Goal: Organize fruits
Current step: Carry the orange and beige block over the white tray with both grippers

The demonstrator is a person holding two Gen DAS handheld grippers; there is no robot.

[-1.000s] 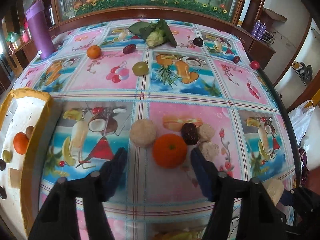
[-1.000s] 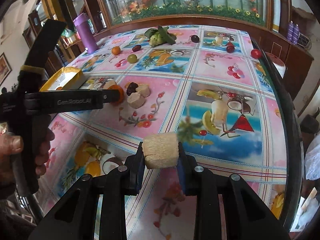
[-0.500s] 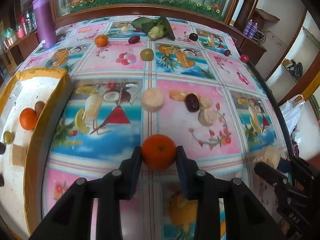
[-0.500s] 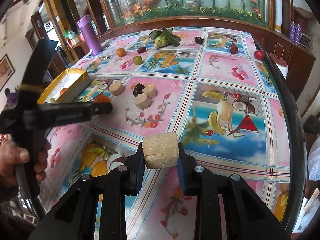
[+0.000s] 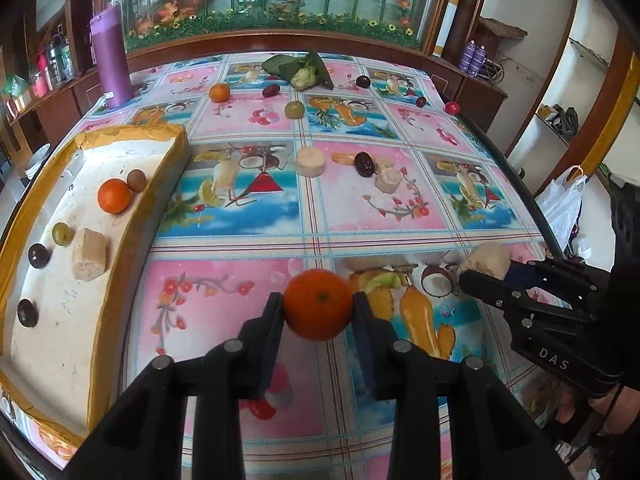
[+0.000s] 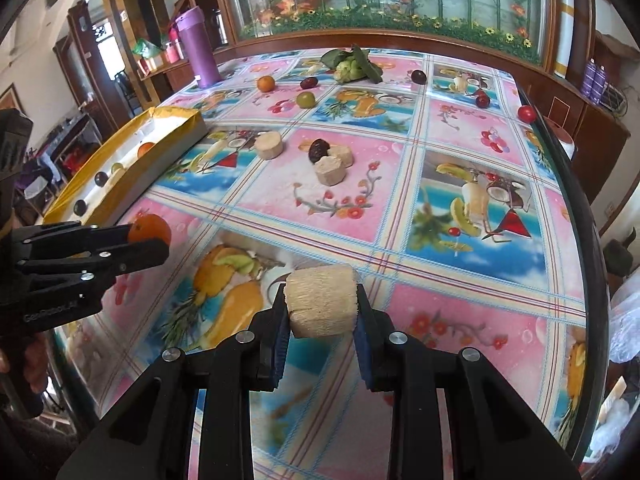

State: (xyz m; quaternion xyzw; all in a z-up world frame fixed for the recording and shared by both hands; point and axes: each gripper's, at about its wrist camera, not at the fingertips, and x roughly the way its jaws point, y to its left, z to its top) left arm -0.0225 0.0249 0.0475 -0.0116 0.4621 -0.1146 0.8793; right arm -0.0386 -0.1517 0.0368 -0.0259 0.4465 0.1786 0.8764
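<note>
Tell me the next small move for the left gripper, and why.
Probably carry the orange left, over the yellow-rimmed tray, then release it. The left gripper is shut on the orange above the tablecloth, and the tray already holds another orange and small fruits, with bare floor beside them.

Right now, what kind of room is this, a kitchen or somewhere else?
Probably a dining or living room in a home, not clearly a kitchen. A big table with a fruit-print cover, a wooden cabinet with painted glass panels, and a purple flask suggest it.
</note>
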